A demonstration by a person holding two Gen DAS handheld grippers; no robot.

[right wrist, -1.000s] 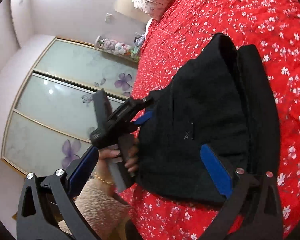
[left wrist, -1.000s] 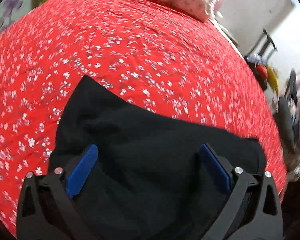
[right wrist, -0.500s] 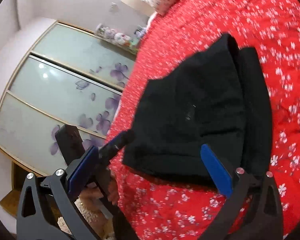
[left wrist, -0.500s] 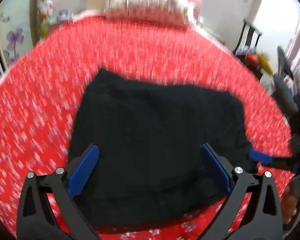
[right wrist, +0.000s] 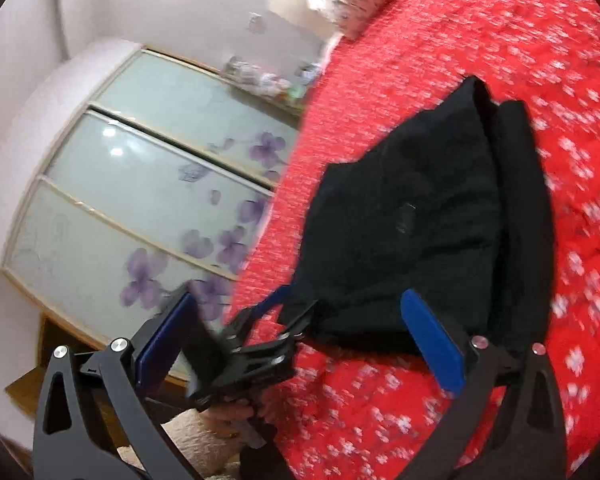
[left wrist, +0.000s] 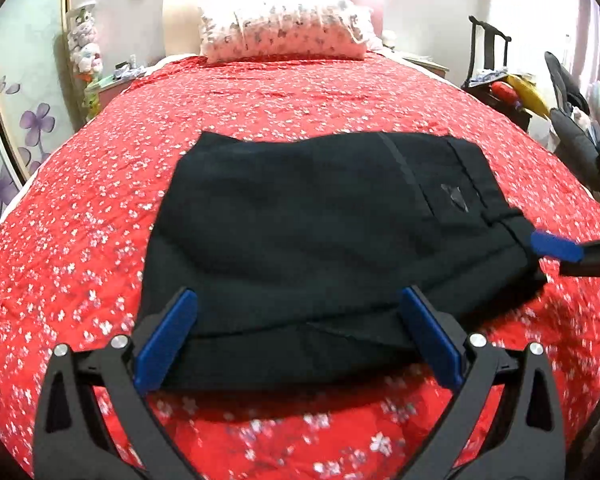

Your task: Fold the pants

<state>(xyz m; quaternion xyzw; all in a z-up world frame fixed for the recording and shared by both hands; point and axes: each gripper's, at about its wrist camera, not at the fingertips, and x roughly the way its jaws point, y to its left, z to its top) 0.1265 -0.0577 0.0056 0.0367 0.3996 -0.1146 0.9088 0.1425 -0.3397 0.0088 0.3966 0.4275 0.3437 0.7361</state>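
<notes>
The black pants (left wrist: 312, 220) lie folded into a compact rectangle on the red floral bedspread (left wrist: 80, 220), with the waistband and a pocket toward the right. My left gripper (left wrist: 298, 340) is open just off the near folded edge, nothing between its blue pads. At the right edge of that view, a blue fingertip (left wrist: 556, 247) of my right gripper sits beside the waistband corner. In the right wrist view my right gripper (right wrist: 298, 342) is open and empty, the pants (right wrist: 412, 220) ahead of it. The left gripper (right wrist: 268, 332) shows there at the pants' corner, held by a hand.
A floral pillow (left wrist: 284, 34) lies at the head of the bed. A dark chair (left wrist: 488, 56) piled with items stands at the right. Sliding wardrobe doors with purple flowers (right wrist: 148, 200) run along the left side of the bed.
My left gripper has drawn back from on top of the pants to their near edge and levelled out. The right gripper has also backed away a little; the pants lie still.
</notes>
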